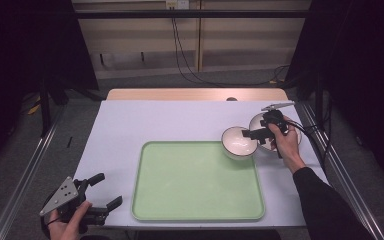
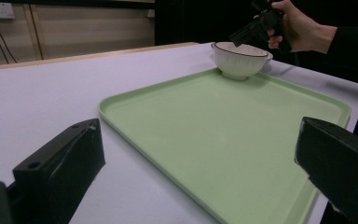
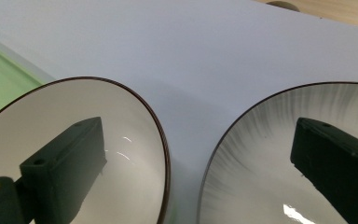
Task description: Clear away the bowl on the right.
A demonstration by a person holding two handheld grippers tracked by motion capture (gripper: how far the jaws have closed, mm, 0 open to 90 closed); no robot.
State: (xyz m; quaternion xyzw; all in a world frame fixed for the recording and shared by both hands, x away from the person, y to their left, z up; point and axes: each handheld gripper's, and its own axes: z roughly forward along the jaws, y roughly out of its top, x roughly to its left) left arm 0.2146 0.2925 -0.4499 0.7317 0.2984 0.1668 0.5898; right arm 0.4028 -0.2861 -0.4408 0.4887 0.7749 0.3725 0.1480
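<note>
High view showed the right gripper [image 1: 254, 134] spread wide over two white bowls at the table's far right, one jaw inside the near bowl [image 1: 238, 141], which sat at the green tray's [image 1: 196, 181] far right corner, the other over the far bowl [image 1: 275, 131] just beside it. Nothing was gripped yet. The near bowl lay trayward of that gripper. The left gripper [image 1: 105, 192] rested released, well apart at the near left

Two white bowls, upright, empty: plain bowl [image 1: 238, 142] at tray's far right corner; streaked bowl [image 1: 258, 125] just beside it on bench.
</note>
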